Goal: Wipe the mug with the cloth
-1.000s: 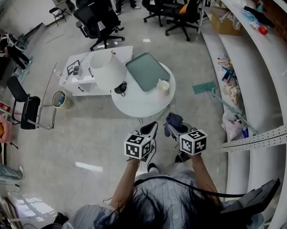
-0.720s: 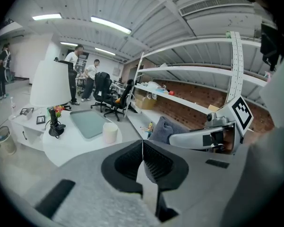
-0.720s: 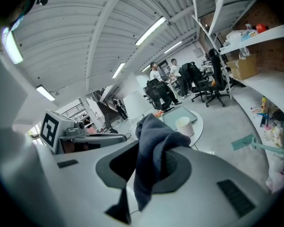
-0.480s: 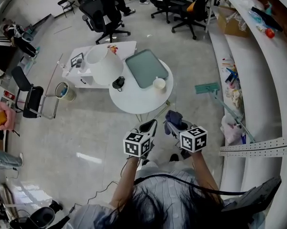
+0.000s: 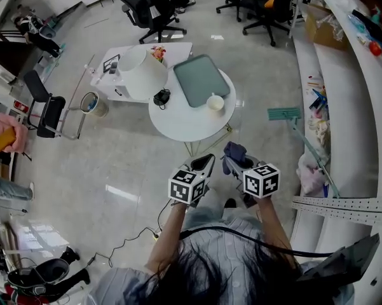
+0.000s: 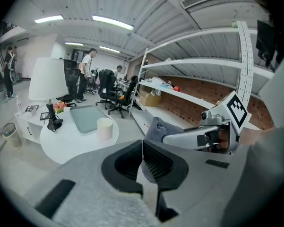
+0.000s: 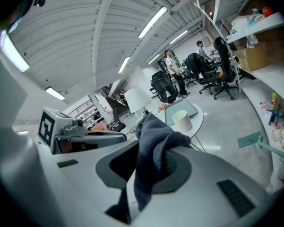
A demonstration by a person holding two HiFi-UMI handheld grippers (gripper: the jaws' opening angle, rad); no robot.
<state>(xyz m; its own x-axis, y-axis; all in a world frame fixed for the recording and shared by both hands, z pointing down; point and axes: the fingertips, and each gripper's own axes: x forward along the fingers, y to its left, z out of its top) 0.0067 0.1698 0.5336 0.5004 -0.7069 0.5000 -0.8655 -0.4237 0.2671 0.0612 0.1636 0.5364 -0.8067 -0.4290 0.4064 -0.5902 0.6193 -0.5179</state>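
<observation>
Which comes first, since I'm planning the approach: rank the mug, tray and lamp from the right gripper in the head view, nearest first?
1. Mug, right side of the round table.
2. Tray, just behind it.
3. Lamp, table's far left.

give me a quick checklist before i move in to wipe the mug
1. Grip on the cloth: ok, it is pinched in the right claw.
2. Left claw ready to take the mug: not ok, it is shut and empty.
3. Upright: ok, the mug stands on the table.
4. Reach: not ok, both claws hang over the floor, short of the table.
5. Room around the mug: cannot tell, it stands right beside the tray and may touch it.
</observation>
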